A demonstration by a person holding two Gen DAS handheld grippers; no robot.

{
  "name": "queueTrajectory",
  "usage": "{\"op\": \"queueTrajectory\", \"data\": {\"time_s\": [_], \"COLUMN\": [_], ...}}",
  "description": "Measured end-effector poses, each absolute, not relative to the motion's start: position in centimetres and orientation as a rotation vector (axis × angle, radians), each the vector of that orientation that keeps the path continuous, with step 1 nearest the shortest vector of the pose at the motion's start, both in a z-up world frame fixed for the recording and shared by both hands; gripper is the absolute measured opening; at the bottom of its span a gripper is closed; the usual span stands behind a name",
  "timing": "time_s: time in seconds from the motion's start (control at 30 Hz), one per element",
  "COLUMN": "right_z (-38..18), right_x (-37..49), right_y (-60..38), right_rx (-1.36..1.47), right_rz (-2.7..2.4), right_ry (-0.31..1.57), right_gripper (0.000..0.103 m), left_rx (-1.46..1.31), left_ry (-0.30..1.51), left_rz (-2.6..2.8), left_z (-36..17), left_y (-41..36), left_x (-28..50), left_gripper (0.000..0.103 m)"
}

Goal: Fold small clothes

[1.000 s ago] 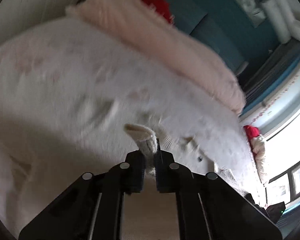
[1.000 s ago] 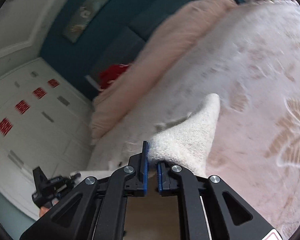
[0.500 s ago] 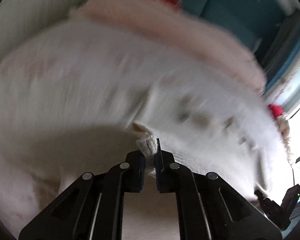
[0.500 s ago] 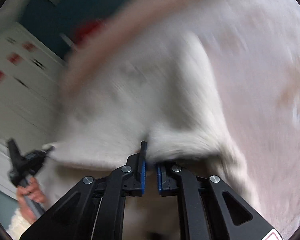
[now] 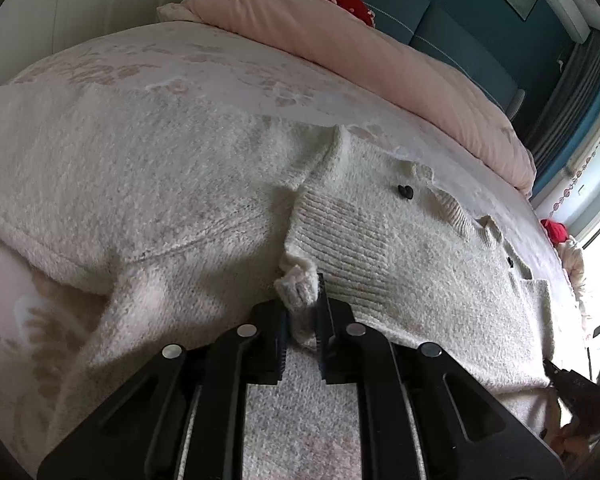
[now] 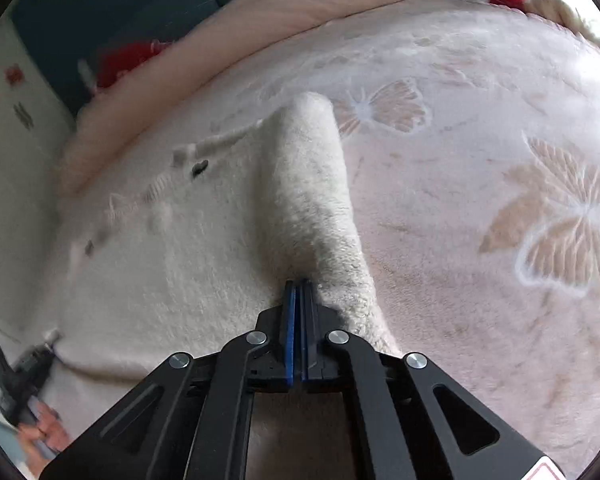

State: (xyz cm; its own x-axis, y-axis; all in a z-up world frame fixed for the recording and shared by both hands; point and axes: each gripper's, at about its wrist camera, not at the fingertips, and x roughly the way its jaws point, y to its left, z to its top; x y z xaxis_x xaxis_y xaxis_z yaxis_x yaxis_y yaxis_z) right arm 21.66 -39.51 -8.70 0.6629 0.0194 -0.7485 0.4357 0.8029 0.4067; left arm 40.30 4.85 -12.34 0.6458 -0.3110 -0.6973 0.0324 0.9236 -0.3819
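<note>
Fuzzy cream knitted cardigan [image 5: 204, 184] is lying flat on the pale pink floral blanket [image 6: 480, 280]. Left gripper [image 5: 302, 312] is opening around its ribbed cuff [image 5: 298, 286]; right gripper [image 6: 299, 300] is sitting pressed together beside the folded sleeve [image 6: 312, 200].

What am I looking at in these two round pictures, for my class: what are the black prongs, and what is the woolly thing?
No machine works here: a person holds a two-fingered gripper in each hand, with a camera looking along its fingers. One picture comes from the left gripper, the other from the right gripper. A cream knitted cardigan lies on a pink bedspread with butterfly patterns. The left gripper pinches the ribbed hem, its jaws just starting to open. The right gripper's jaws look shut at the cardigan's edge; whether cloth is pinched is unclear.
</note>
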Motion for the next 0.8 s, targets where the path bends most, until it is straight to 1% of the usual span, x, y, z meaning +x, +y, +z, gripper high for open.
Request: {"op": "queueTrajectory", "data": {"time_s": [0.1,0.13,0.17,0.2,0.27,0.33,0.37,0.4,0.47,0.5,0.57,0.67,0.73,0.77,0.8], "right_z": [-6.4,-7.2,-8.4,-9.6,-8.6,-8.6,-8.2,-8.2,-8.7,-9.0,-9.1,-9.4,-9.4,-9.4,-9.5], "right_x": [20.6,21.0,21.4,21.4,21.7,21.7,21.8,21.5,21.2,21.0,20.9,20.7,20.6,20.7,20.7], "right_y": [-38.5,-37.9,-37.6,-37.7,-37.3,-36.4,-35.6,-35.3,-35.5,-35.7,-35.8,-35.9,-35.5,-35.3,-35.2], "right_rx": [0.568,0.511,0.497,0.521,0.492,0.428,0.383,0.361,0.355,0.364,0.377,0.367,0.35,0.336,0.328], "right_rz": [-0.265,-0.284,-0.291,-0.285,-0.309,-0.337,-0.349,-0.356,-0.358,-0.355,-0.348,-0.353,-0.363,-0.37,-0.375], "right_ry": [0.726,0.757,0.808,0.81,0.798,0.792,0.784,0.782,0.781,0.775,0.766,0.761,0.761,0.761,0.762], "right_gripper": [0.002,0.001,0.0,0.0,0.0,0.001,0.002,0.003,0.003,0.003,0.003,0.002,0.003,0.003,0.003], "left_rx": [-0.362,-0.368,-0.383,-0.395,-0.446,-0.565,-0.624,-0.678,-0.81,-0.849,-0.913,-0.917,-0.934,-0.955,-0.972], "left_ry": [0.836,0.834,0.832,0.83,0.83,0.838,0.827,0.807,0.75,0.737,0.685,0.648,0.657,0.656,0.661], "left_rz": [-0.204,-0.208,-0.214,-0.219,-0.234,-0.252,-0.248,-0.232,-0.187,-0.139,0.013,0.242,0.396,0.437,0.464], "left_z": [-12.5,-12.6,-12.6,-12.6,-12.5,-11.9,-11.5,-11.2,-10.3,-9.9,-9.0,-8.2,-8.4,-8.7,-9.0], "left_y": [5.0,5.1,5.2,5.4,6.1,7.9,9.2,10.8,15.8,18.2,25.0,33.2,38.0,40.0,41.4], "left_x": [40.1,40.1,40.1,40.0,39.9,39.1,38.4,37.6,35.9,35.4,34.7,35.0,35.8,36.3,36.8], "left_gripper": [0.012,0.012,0.012,0.012,0.013,0.018,0.025,0.036,0.046,0.053,0.062,0.064,0.064,0.063,0.058]}}
